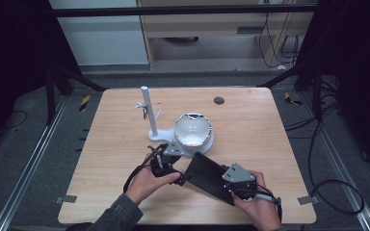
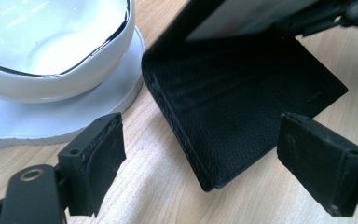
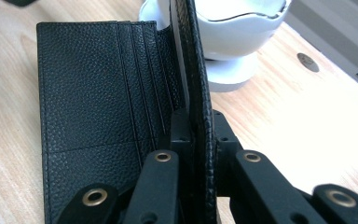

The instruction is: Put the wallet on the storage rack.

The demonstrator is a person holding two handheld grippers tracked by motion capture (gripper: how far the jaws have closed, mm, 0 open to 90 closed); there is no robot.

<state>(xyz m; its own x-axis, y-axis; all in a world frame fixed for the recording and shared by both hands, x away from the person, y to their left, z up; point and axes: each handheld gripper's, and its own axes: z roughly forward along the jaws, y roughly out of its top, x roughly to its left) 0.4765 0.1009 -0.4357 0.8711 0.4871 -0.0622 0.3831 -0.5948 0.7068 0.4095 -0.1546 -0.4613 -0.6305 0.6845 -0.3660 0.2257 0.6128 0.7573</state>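
Right gripper point(image 3: 193, 126) pinches the black wallet's point(image 3: 98, 88) raised flap — keep it upright while the wide-open left gripper point(image 2: 200, 163) straddles the lower half's near corner on the desk point(image 2: 149, 186).

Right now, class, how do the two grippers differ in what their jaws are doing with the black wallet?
The right gripper has its jaws shut on one raised flap of the black leather wallet; the left gripper has its jaws wide open, gripping nothing. The right gripper holds that flap on edge, while the left gripper only faces the wallet's lower flap lying on the wooden table. Both are hand-held, with black padded jaws, near the white bowl.
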